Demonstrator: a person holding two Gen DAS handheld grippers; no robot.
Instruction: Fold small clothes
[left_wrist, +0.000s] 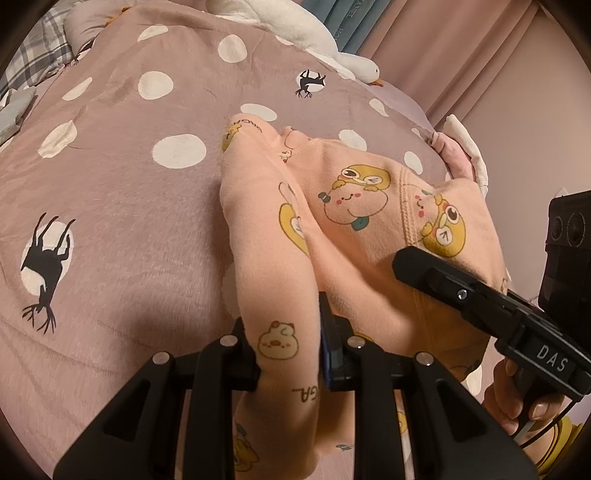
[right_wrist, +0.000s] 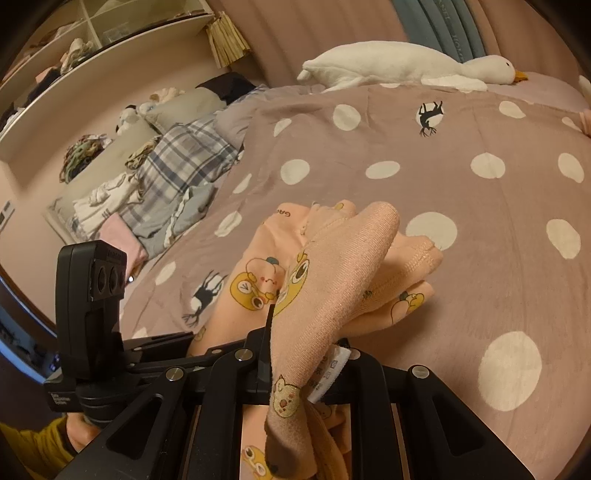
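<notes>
Polka-dot bedspread (left_wrist: 122, 192), one peach garment (left_wrist: 354, 221), seemingly single, both grippers (left_wrist: 288, 354) (right_wrist: 306, 354) clamped on it.

- "DAS" is printed in white capitals on a label plate on the body of the right gripper (left_wrist: 400, 264), seen in the left wrist view.
- "GA..." is printed, upside down, on the peach garment (left_wrist: 351, 206) near the left gripper (left_wrist: 288, 354).
- Blurred lettering on the garment collar, on teal spines (right_wrist: 448, 29) and on the care tag (right_wrist: 328, 373) cannot be read.
</notes>
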